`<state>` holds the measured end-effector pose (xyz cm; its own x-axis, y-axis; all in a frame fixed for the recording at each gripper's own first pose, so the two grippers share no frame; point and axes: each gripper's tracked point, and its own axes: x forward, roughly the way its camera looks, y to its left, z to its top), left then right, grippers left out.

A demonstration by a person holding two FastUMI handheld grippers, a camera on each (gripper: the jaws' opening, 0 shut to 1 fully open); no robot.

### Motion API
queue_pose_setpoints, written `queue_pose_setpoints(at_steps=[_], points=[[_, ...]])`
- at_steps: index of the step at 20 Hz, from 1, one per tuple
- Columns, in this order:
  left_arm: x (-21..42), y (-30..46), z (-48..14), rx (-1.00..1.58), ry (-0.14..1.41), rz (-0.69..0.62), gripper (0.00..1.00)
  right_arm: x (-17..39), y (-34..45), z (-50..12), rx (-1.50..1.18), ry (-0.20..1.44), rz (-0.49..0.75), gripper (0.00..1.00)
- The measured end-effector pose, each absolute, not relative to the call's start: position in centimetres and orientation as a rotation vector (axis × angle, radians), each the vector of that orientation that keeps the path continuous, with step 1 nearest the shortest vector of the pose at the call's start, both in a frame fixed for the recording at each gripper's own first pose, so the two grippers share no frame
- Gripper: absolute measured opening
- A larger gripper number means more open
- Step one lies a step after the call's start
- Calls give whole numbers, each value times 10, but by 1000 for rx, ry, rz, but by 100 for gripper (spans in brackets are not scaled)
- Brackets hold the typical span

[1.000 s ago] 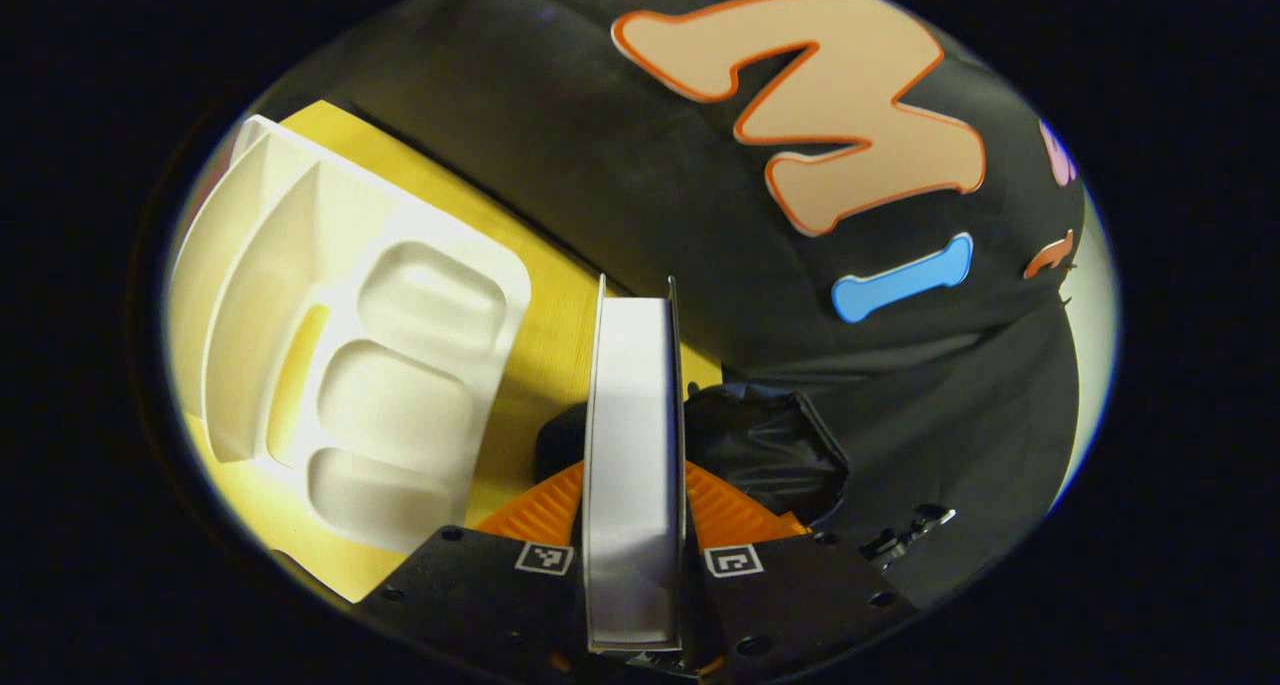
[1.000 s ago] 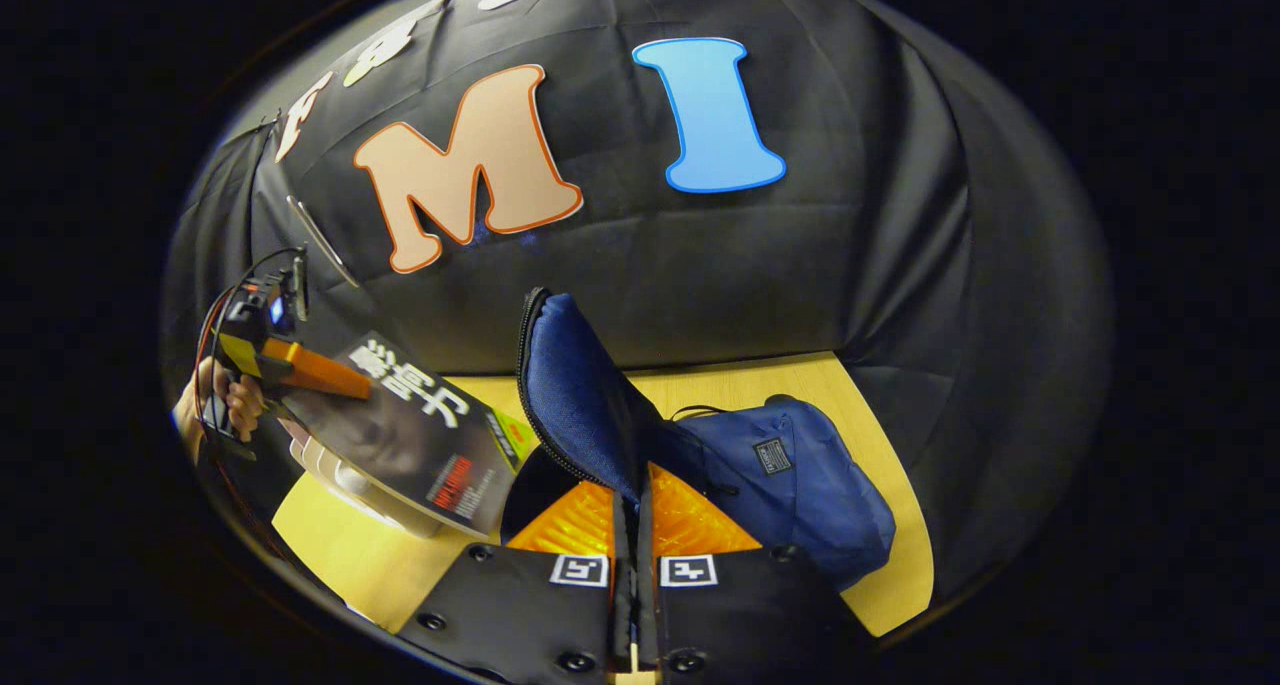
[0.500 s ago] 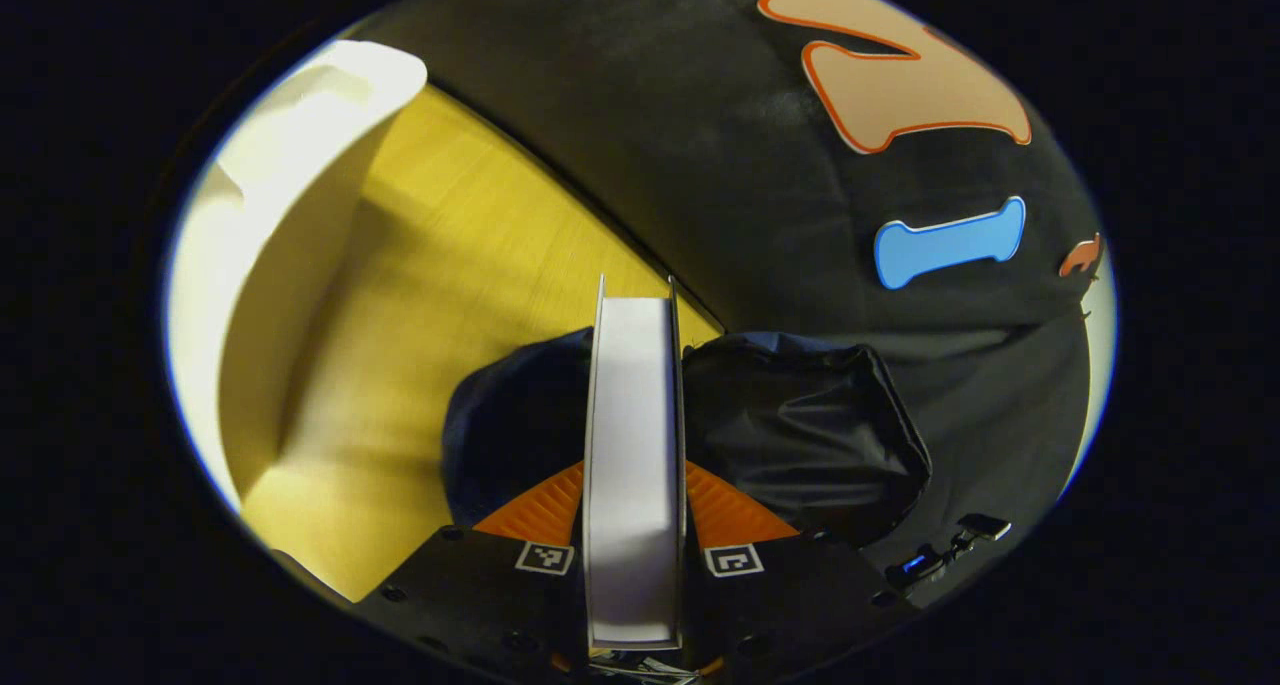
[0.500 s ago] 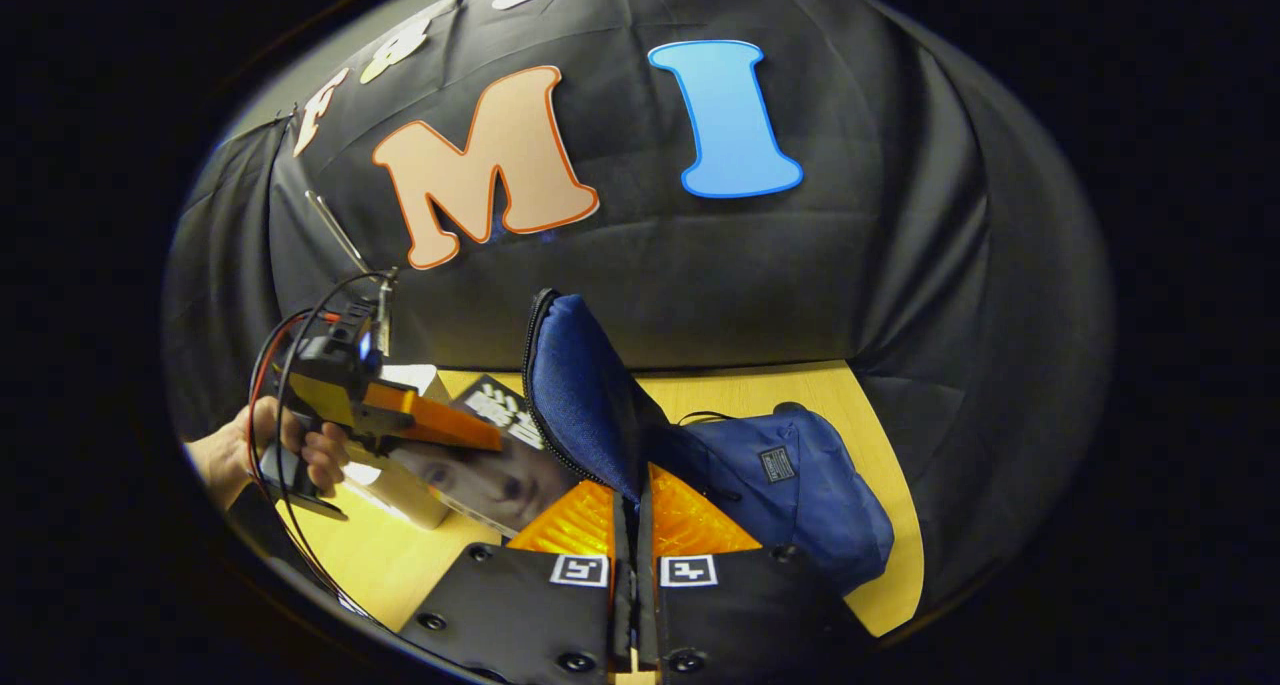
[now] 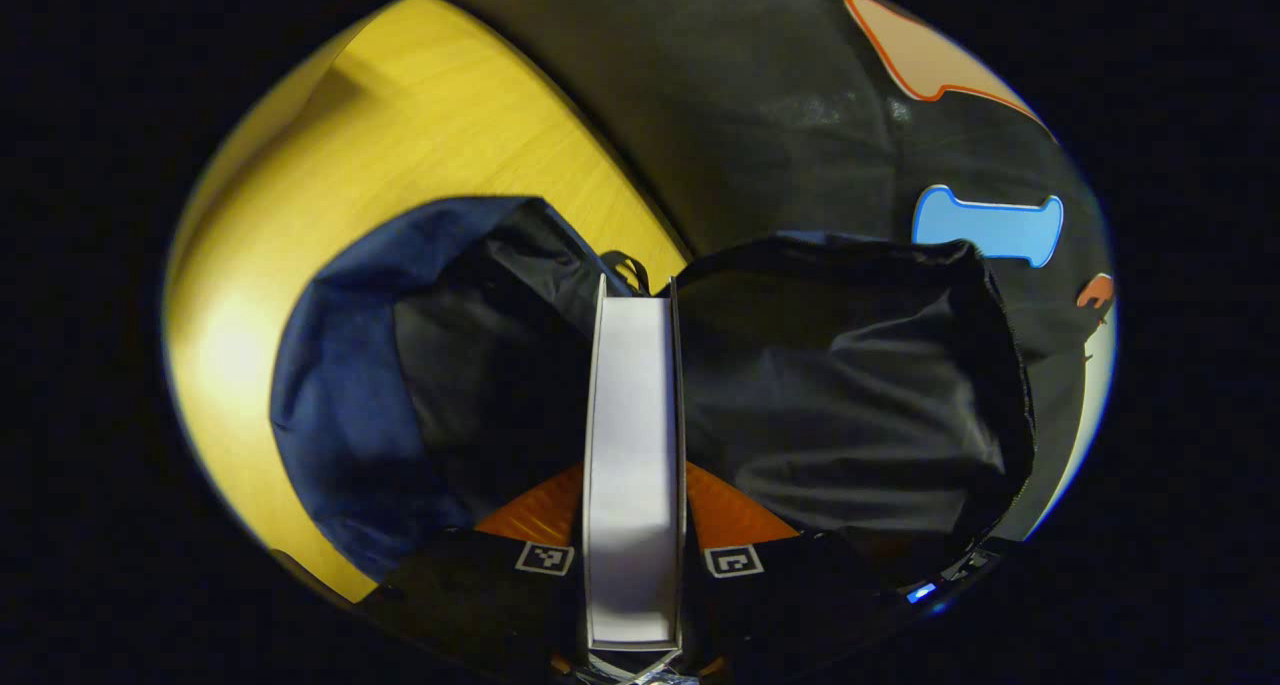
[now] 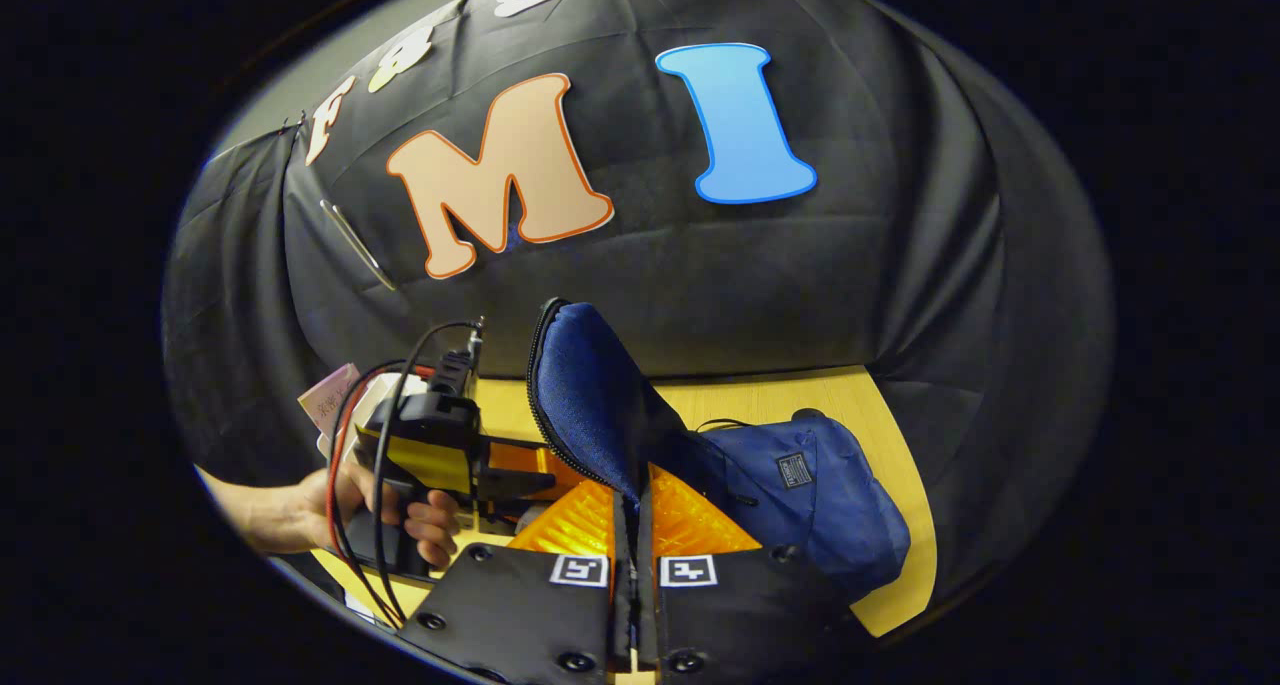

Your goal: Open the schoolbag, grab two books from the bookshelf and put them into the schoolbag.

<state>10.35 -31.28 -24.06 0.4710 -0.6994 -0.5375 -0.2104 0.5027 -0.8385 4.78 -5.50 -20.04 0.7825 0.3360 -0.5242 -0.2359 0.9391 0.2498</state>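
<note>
The book (image 5: 634,465) looked stiff and fairly light, best pinched by its covers, as the left gripper (image 5: 634,510) did, holding it edge-up above the open mouth of the soft blue schoolbag (image 5: 340,395) on the wooden table (image 5: 420,115). The right gripper (image 6: 632,555), fingers pressed together on the limp zippered flap (image 6: 590,405), lifted it upright; the person's hand (image 6: 400,505) held the left gripper at near left.

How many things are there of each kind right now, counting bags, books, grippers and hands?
Schoolbags: 1, the blue schoolbag, its flap pinched up by the right gripper.
Books: 2, the book clamped in the left gripper, and a second book at the back left.
Grippers: 2.
Hands: 1, the hand holding the left gripper.
Total: 6.
</note>
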Motion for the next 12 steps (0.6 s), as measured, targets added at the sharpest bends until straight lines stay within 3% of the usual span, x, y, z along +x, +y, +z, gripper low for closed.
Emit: queue_pose_setpoints(at_steps=[8,9,12], points=[[106,-321,-254,-1148,1094,-317,36,46,-57,-203,181,597,314,5],[105,-321,-254,-1141,1099,-318,34,47,-56,-204,178,598,315,5],[98,-307,-273,-997,1155,-252,39,47,-54,-207,165,612,317,5]])
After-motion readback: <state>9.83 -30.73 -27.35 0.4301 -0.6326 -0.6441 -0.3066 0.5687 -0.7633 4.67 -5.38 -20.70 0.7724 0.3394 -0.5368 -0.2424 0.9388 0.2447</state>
